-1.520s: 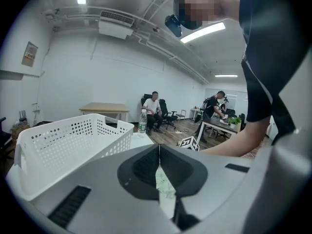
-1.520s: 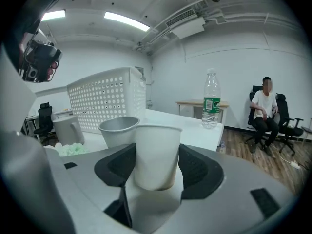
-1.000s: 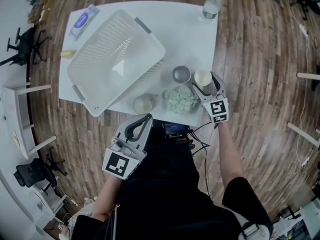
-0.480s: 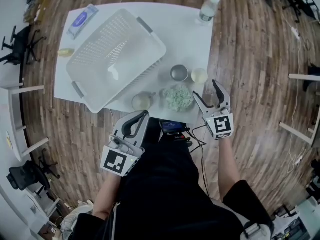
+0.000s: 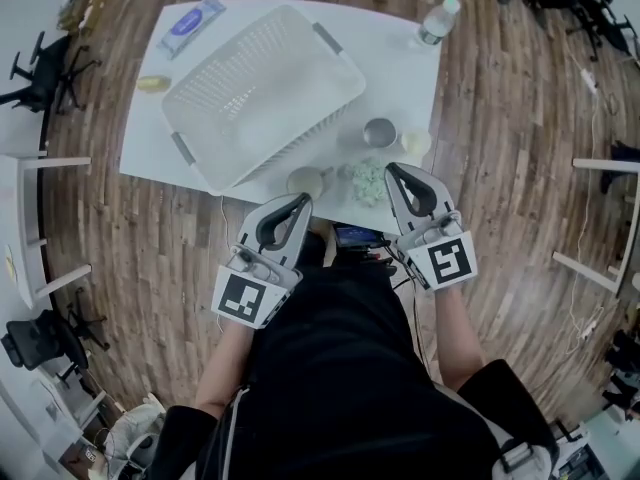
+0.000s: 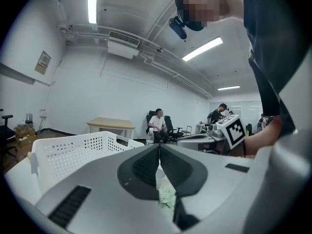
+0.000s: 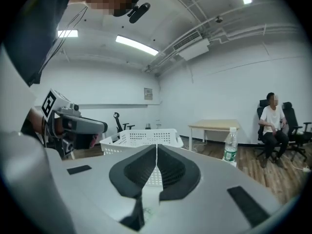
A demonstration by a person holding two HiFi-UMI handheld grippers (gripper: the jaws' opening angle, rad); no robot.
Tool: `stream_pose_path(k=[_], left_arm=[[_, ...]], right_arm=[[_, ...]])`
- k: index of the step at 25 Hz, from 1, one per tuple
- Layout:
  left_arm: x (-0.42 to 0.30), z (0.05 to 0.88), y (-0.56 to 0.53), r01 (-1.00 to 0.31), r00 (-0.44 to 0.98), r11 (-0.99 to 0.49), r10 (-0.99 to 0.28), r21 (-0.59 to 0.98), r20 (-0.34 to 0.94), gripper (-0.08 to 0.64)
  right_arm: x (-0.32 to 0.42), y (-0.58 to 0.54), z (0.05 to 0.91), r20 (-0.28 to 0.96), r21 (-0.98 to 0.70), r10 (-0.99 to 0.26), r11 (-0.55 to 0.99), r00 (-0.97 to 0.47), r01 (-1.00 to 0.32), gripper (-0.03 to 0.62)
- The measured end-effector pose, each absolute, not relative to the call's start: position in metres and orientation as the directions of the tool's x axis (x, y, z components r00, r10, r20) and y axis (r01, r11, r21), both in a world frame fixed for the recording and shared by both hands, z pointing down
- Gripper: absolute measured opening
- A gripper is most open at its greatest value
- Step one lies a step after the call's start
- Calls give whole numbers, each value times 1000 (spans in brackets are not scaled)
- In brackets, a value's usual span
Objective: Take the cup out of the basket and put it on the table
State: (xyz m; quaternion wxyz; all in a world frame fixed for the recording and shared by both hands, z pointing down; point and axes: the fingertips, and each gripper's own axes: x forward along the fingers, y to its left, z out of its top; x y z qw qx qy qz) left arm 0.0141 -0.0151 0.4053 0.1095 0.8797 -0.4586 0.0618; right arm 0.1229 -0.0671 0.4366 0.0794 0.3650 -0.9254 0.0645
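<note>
Left tongs point(image 5: 301, 200) are pressed together, empty. Right tongs point(image 5: 391, 170) have just closed on nothing. The cup point(image 5: 414, 142) stands on the surface point(image 5: 395, 63), right of the basket point(image 5: 262, 96).

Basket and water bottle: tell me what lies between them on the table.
Nothing: the head view shows only bare white table between the basket and the bottle.

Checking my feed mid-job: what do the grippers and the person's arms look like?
The left gripper and right gripper match: light grey wedge bodies, black textured jaw pads, a white cube with black square markers at the rear. The right's jaws have just closed on nothing. The person wears a black top; thin black cables hang nearby.
</note>
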Motion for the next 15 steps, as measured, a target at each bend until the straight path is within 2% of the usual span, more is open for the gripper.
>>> stream_pose_path(k=[15], left_arm=[[-40, 376, 5, -849, 524, -508, -844, 148, 112, 11]], right_arm=[[28, -19, 377, 128, -111, -474, 866, -871, -488, 23]])
